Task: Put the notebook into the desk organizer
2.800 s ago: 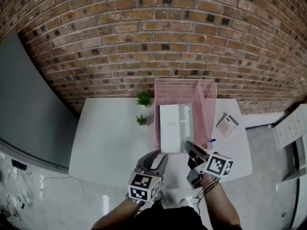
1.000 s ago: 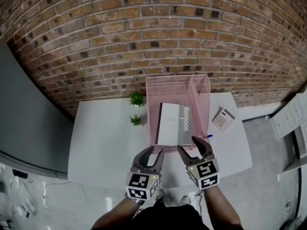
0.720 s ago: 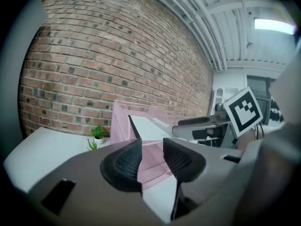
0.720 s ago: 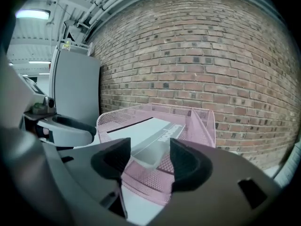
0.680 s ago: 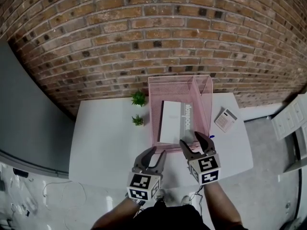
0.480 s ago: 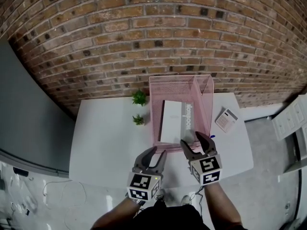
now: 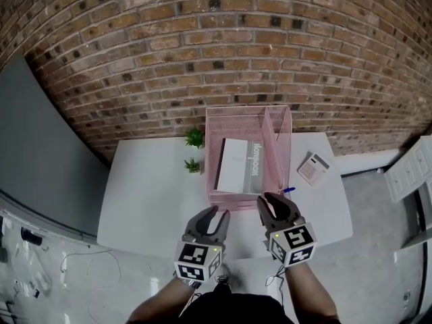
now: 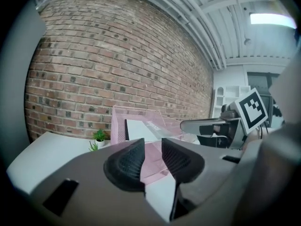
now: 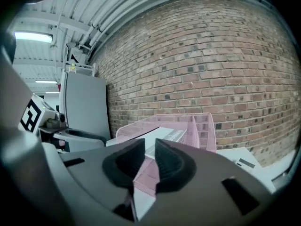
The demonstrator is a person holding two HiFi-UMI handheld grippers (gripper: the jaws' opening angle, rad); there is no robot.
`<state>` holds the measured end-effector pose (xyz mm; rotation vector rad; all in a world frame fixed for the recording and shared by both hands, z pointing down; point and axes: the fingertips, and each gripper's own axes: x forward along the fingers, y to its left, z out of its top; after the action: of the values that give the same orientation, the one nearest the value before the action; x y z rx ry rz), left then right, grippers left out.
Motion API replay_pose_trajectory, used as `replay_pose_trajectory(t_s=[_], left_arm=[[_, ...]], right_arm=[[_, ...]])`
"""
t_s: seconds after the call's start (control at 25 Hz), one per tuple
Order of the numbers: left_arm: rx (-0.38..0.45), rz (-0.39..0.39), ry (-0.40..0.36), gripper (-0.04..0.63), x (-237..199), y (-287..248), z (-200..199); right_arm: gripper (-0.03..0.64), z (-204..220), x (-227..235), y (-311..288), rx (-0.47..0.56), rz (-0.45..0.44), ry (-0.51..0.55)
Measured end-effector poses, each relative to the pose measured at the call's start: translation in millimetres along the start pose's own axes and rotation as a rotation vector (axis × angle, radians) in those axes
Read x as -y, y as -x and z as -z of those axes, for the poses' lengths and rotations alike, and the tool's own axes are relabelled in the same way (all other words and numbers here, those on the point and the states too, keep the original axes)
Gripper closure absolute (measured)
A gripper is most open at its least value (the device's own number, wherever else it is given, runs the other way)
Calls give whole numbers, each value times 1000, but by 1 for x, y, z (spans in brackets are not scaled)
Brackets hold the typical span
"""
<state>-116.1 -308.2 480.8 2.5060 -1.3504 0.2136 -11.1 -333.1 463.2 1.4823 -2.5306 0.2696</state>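
The white and grey notebook (image 7: 241, 166) lies inside the pink mesh desk organizer (image 7: 233, 198) at the back of the white table (image 7: 148, 194). Both grippers hover at the table's front edge, short of the organizer. My left gripper (image 7: 211, 216) is open; its jaws have just been closing a little, with nothing between them. My right gripper (image 7: 277, 204) has just been closing too, leaving a narrow empty gap. Past the left gripper (image 8: 154, 158) I see the notebook (image 8: 141, 130). The right gripper (image 9: 150, 160) points at the organizer (image 9: 204, 126) and notebook (image 9: 167, 135).
Two small potted plants (image 7: 195, 138) (image 7: 192, 165) stand left of the organizer. A calculator (image 7: 312, 168) and a blue pen (image 7: 287, 190) lie to its right. A brick wall rises behind the table, with a grey panel at left and a white shelf (image 7: 415, 174) at right.
The right gripper's jaws have drawn much closer together, and it has drawn back slightly from the organizer's front. The left gripper's jaws narrowed a little. The notebook stays in the organizer.
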Motion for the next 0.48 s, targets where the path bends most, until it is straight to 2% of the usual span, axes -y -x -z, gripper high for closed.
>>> replay_pose_trajectory(t_s=[0.04,0.08,0.2,0.48], left_arm=[[3,-9,-6,492,7,4,-1],[7,-21,-11,519,15,9,-1],[14,-59,-5,581,45,26,2],[53,-164,21,589,128,84,11]], right_arm=[[590,-1,-1,9,13,-16,-3],[612,-2,-3,19,24,-36,-4],[614,-3,-10,55,47,-112,19],[614,1,-22,153,90,-248,71]])
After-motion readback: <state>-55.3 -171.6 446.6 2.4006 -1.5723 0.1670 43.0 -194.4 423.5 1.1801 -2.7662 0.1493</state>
